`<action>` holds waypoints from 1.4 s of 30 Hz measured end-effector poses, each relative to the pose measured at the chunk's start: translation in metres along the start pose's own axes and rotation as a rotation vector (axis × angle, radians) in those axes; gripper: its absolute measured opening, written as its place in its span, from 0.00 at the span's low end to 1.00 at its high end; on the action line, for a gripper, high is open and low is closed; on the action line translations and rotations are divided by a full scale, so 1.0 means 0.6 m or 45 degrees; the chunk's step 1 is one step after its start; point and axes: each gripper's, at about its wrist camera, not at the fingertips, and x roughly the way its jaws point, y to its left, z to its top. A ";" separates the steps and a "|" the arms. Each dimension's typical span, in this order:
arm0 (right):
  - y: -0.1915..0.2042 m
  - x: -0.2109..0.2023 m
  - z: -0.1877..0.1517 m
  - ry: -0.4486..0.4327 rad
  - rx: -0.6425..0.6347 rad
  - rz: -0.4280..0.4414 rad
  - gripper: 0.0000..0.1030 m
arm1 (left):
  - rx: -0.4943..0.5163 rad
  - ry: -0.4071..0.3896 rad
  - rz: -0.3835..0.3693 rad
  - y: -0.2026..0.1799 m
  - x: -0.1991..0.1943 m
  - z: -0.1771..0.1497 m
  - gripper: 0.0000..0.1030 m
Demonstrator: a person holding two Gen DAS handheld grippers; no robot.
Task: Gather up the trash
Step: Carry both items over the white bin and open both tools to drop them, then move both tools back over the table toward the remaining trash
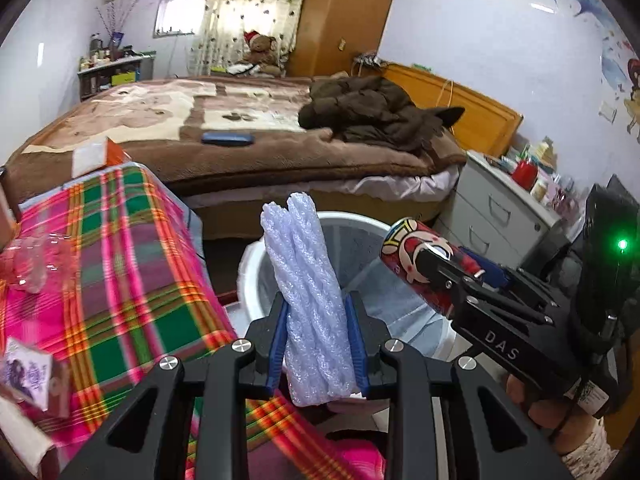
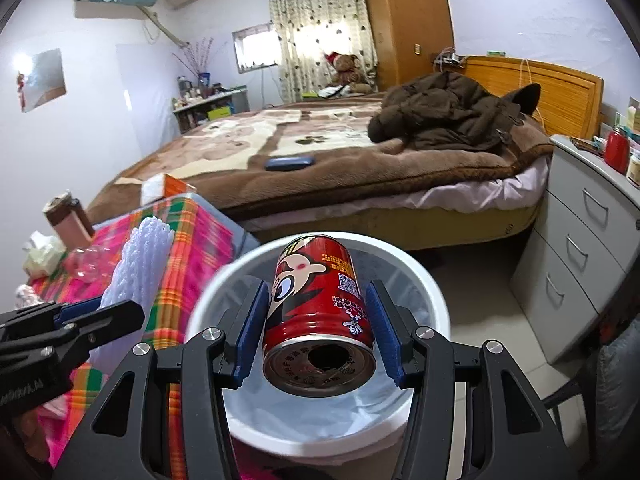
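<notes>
My left gripper (image 1: 316,312) is shut on a white foam net sleeve (image 1: 306,280), held upright at the near left rim of the white trash bin (image 1: 250,264). My right gripper (image 2: 318,308) is shut on a red drink can (image 2: 316,308) with a cartoon face, held on its side directly above the bin (image 2: 424,280). In the left wrist view the right gripper (image 1: 460,268) and can (image 1: 416,260) hang over the bin's right side. In the right wrist view the left gripper (image 2: 92,316) and foam sleeve (image 2: 136,264) are at the left.
A table with a pink and green plaid cloth (image 1: 112,264) stands left of the bin, carrying a clear plastic bottle (image 2: 90,262), crumpled tissue (image 2: 40,256) and a card (image 1: 28,372). A bed (image 2: 340,160) lies behind. A grey drawer unit (image 2: 584,248) stands at the right.
</notes>
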 end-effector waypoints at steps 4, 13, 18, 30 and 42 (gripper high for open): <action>-0.017 0.015 -0.003 0.043 -0.011 -0.024 0.51 | -0.010 0.048 -0.006 -0.009 0.031 -0.001 0.29; -0.042 0.045 -0.009 0.142 0.013 -0.018 0.51 | -0.018 0.065 0.005 -0.007 0.045 -0.002 0.64; -0.042 0.037 -0.005 0.122 0.036 -0.009 0.65 | -0.069 0.053 0.036 0.007 0.037 -0.001 0.67; 0.003 -0.011 0.002 0.024 0.017 0.083 0.65 | -0.147 -0.036 0.162 0.047 -0.046 -0.027 0.69; 0.115 -0.049 -0.011 -0.039 -0.111 0.295 0.65 | -0.273 -0.173 0.352 0.131 -0.178 -0.080 0.69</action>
